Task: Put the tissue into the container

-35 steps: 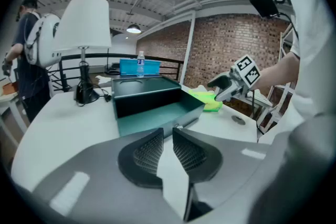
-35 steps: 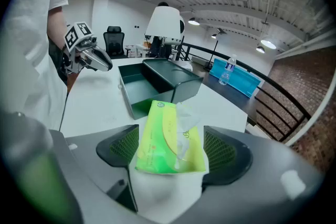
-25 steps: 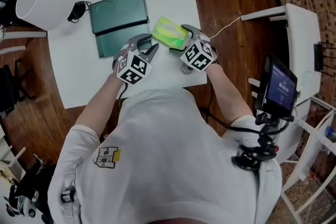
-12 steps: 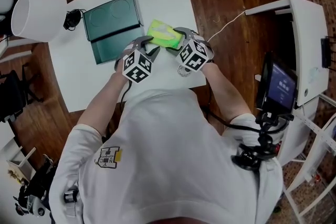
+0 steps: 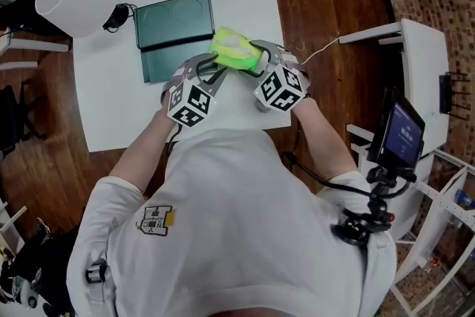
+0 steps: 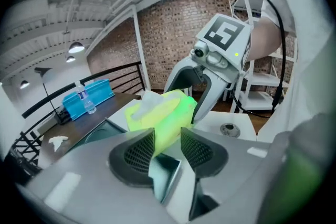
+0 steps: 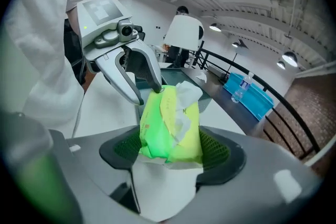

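Holding tissue pack (image 7: 168, 118): right gripper (image 7: 170, 149) fingers, just closing, clamp it; left gripper (image 6: 168, 147) fingers, just opening, grip nothing; carry it level over the container (image 5: 174, 30), then release

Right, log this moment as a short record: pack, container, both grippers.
pack: green tissue pack, a white sheet poking from its top, just right of the container in the head view
container: dark green, open, nothing seen inside, on the white mat
right gripper: jaws have just been closing; pads press the pack's sides
left gripper: jaws apart, just been opening; pack's end at their tips, not clamped
task: pack not yet in container
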